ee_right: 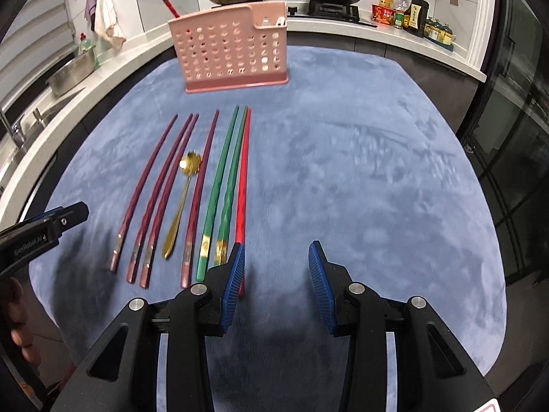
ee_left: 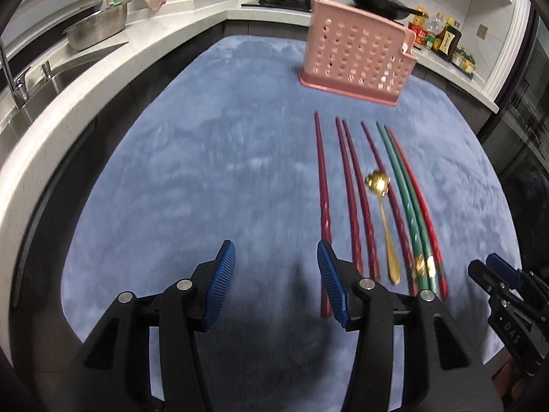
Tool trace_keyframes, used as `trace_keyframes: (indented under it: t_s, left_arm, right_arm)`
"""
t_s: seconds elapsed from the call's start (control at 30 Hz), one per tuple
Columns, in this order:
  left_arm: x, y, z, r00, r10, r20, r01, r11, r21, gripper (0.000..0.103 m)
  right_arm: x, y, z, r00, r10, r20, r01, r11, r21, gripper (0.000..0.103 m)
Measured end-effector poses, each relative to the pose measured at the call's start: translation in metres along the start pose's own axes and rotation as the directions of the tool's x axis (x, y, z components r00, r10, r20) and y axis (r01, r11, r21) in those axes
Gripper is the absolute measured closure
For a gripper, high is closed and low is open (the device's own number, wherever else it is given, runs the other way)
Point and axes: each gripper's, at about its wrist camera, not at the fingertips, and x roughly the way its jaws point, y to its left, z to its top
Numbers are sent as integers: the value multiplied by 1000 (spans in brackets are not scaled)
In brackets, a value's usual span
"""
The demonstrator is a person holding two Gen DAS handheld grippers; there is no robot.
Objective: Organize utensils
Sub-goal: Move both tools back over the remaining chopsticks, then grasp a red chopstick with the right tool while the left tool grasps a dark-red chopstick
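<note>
Right, both claws hang over the blue cloth on the surface with nothing in them; left claw jaws apart, only cloth between the pads; right claw likewise spread and empty, its left pad sitting just over the butt end of the red chopstick without pinching it.

Utensils lie in a near-parallel row in front of the pink holder — four maroon chopsticks, a gold spoon tucked between the third and fourth, two green chopsticks, then the red one; tips point at the holder, butt ends toward the claws. One red chopstick already stands in the holder's far compartment.

Handling, as I judge it: chopsticks light, stiff, glossy — likely slippery and prone to rolling or pivoting in the pads; cloth is plush, so they sit slightly sunk and a pad needs to press down into the nap to get under. Best grip looks like the thicker faceted butt end near the gold bands; pinching at the thin tip invites swing. Neighbours nearly touch, especially the green pair and red, so taking one alone is tight. Spoon: thin metal handle, grip mid-handle across its width; bowl end heavier, may tip.
</note>
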Motion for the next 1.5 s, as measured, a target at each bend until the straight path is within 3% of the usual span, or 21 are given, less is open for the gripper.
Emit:
trace_keyframes:
  t_s: [0.23,0.63,1.5]
  left_arm:
    - [4,-3,-16,1000,-9,-12,9,1000,17,55]
    - [13,-13,-21,998,-39,-42,40,999,29,55]
    - [32,-24,-26,997,-42,-71,45,998,42,55]
  right_arm:
    - [9,8,-7,1000,12,-21,-12,1000,-12,64]
    - [24,14,-9,998,29,-57,-31,999,-30,81]
    - [41,18,-6,996,61,-68,-63,997,-36,88]
